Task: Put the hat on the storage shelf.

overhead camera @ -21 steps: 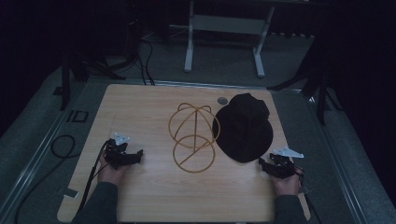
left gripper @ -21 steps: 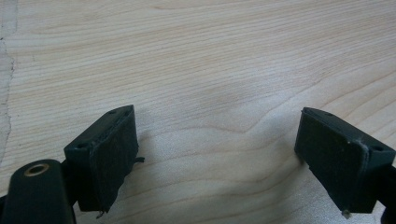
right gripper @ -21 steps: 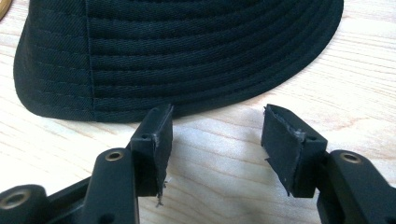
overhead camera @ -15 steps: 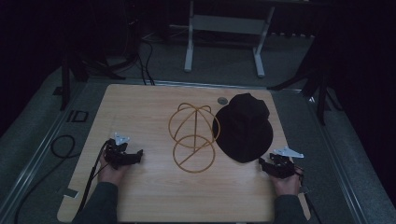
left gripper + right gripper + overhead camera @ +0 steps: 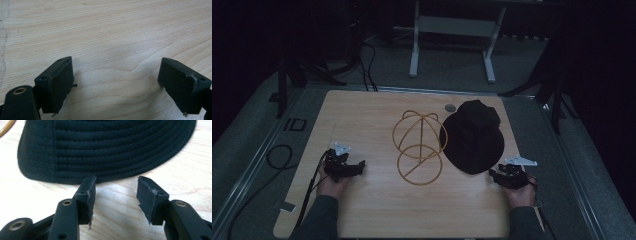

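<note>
Black hat approached by the right gripper (image 5: 498,176); nothing has shifted since before.
The black hat (image 5: 473,136) lies on the worktop (image 5: 372,125); both grippers' jaws are spread, nothing pinched.

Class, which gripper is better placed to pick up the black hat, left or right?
Right. The right gripper sits open just short of the black hat brim, while the left gripper is across the table beyond the gold wire stand.

Dim room, grey floor (image 5: 532,75)
</note>
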`<control>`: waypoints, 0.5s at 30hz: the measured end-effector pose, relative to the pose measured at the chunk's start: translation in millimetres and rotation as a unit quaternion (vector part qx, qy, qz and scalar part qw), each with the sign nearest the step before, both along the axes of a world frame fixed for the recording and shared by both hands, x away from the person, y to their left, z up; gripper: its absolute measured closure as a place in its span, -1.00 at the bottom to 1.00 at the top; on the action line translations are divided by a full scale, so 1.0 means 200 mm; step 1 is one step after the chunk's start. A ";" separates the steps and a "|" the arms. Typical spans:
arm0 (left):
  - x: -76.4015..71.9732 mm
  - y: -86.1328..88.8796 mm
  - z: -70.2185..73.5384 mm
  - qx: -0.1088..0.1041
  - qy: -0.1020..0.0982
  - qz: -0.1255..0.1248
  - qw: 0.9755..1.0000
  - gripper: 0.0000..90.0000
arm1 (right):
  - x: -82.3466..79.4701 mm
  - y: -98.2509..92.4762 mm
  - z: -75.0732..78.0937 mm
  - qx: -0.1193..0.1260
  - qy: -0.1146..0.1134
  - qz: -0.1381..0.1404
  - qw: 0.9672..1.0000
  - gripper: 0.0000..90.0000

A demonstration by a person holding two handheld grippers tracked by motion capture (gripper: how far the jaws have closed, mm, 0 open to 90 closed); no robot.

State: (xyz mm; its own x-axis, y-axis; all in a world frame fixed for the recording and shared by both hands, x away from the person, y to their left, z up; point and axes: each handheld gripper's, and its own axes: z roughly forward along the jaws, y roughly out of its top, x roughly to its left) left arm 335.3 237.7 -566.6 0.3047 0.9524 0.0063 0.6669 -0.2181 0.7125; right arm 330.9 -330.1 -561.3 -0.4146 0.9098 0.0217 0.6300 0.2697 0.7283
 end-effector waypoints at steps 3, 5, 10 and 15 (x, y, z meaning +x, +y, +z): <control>0.00 0.00 0.00 0.000 0.000 0.000 1.000 -0.70 | 0.01 0.01 0.02 -0.008 0.007 0.015 1.000 0.13; 0.00 0.00 0.00 0.000 0.000 0.000 1.000 -0.70 | 0.02 0.01 0.03 -0.004 0.013 0.020 1.000 0.14; 0.00 0.00 0.00 -0.001 0.000 0.001 1.000 -0.70 | 0.03 0.02 0.07 -0.020 0.023 0.040 0.999 0.14; 0.00 0.00 0.00 -0.001 -0.001 0.001 1.000 -0.70 | 0.05 0.02 0.10 -0.024 0.034 0.054 0.998 0.14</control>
State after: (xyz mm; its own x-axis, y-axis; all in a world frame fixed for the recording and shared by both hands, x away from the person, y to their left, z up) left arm 335.1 237.4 -566.7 0.3035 0.9528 0.0040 0.6664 -0.2153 0.7139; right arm 341.3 -326.4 -540.3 -0.5086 0.8609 0.0100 0.6435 0.3724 0.6687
